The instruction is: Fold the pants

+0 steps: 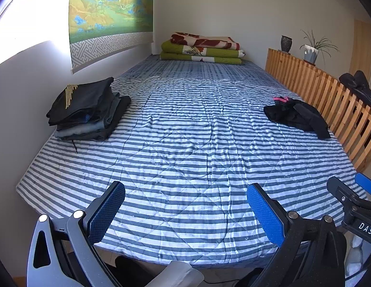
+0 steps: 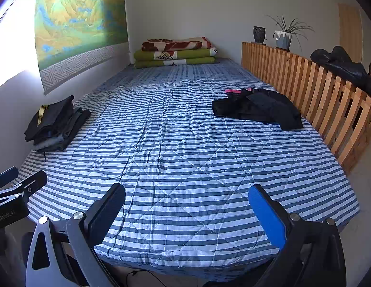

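Left gripper (image 1: 185, 211): at 6 o'clock over the near edge of the bed (image 1: 185, 244), jaws spread wide, holding nothing; it is raised clear, likely waiting for the next garment.
Right gripper (image 2: 186, 212): beside it, equally wide open and empty (its tip also shows at 3 o'clock in the left view).
Pants (image 2: 257, 108): crumpled black heap at 2 o'clock, near the slatted rail (image 2: 329, 100), well apart from both grippers; unfolded, so probably next.
Stack (image 1: 87, 112): folded clothes at 10 o'clock by the wall, seemingly finished work kept out of the way.
Blankets (image 1: 202, 50): folded at 12 o'clock, farthest.
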`<action>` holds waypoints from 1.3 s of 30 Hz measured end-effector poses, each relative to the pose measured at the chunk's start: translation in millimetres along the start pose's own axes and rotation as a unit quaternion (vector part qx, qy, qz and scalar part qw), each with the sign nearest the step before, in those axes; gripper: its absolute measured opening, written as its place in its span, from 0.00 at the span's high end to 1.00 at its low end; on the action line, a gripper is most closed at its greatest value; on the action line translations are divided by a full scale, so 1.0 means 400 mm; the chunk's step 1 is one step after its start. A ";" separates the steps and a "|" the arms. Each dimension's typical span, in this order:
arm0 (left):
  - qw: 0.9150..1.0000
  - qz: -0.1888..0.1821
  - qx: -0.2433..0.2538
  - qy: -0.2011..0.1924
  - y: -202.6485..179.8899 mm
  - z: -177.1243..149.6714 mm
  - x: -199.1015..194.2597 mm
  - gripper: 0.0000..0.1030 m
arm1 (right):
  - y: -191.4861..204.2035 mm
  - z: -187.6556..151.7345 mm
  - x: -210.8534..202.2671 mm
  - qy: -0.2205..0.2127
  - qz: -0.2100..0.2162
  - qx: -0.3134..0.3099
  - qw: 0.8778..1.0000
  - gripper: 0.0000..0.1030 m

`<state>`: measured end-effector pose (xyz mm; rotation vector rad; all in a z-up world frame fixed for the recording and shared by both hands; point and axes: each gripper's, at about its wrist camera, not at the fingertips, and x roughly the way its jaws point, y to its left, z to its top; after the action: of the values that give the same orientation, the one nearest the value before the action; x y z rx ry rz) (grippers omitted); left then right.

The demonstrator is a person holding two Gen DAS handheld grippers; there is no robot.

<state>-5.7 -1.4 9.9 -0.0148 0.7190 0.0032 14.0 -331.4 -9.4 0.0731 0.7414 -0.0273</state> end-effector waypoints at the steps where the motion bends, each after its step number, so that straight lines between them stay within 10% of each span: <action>1: 1.000 -0.001 0.001 0.001 0.000 0.000 0.001 0.00 | 0.001 0.000 0.000 -0.001 -0.002 0.000 1.000 0.01; 39: 0.999 -0.033 0.014 -0.016 -0.005 0.035 0.040 0.00 | 0.013 0.040 0.009 0.000 -0.025 0.004 1.000 0.01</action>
<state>15.3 -3.1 10.0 -0.0113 0.6865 -0.0696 27.7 -327.4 -0.1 0.0627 0.7427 -0.0777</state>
